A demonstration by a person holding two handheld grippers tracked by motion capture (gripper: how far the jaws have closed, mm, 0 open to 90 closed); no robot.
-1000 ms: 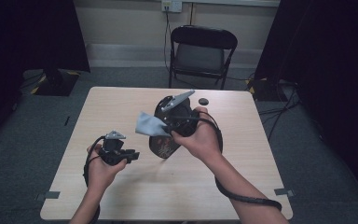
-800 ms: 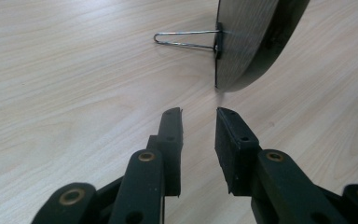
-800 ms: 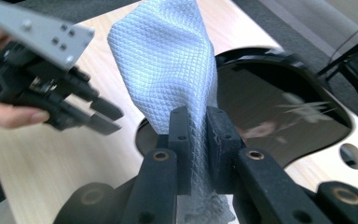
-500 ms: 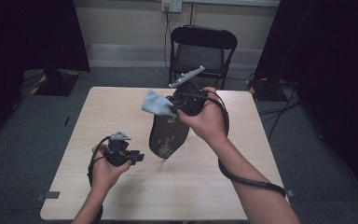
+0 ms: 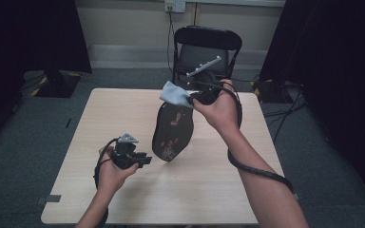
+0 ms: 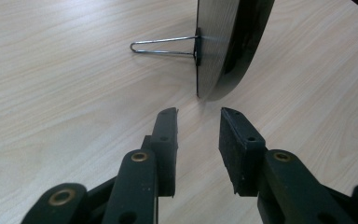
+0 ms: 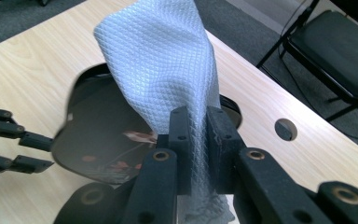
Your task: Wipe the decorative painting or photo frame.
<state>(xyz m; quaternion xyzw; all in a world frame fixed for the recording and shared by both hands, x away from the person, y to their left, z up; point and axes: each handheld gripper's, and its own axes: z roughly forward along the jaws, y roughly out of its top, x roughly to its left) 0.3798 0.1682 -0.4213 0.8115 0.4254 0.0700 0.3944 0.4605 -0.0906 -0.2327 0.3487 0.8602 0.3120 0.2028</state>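
Cloth [image 7: 168,65], pale blue and waffle-textured, was pinched between the closed jaws of the right gripper [image 7: 196,140], which the person held raised over the far middle of the counter [image 5: 100,114], toward twelve o'clock in the high view. It hung just above the top edge of a dark oval mirror [image 5: 172,132], probably so that it could be drawn down the glass to wipe it; whether cloth and mirror actually touched could not be told. The mirror stood near the counter's centre, tilted back on a thin wire stand [image 6: 163,45], which would explain why it kept upright with nothing holding it. At about eight o'clock from it, the left gripper [image 6: 198,133] was held low with its jaws parted and empty, aimed at the mirror's lower edge, perhaps ready to steady it. Reflections on the glass were blurred reddish marks that could not be read. The mirror's upper part was cut off in the left gripper view. A folding chair [image 5: 208,50] stood beyond the counter at twelve o'clock, half in shadow.
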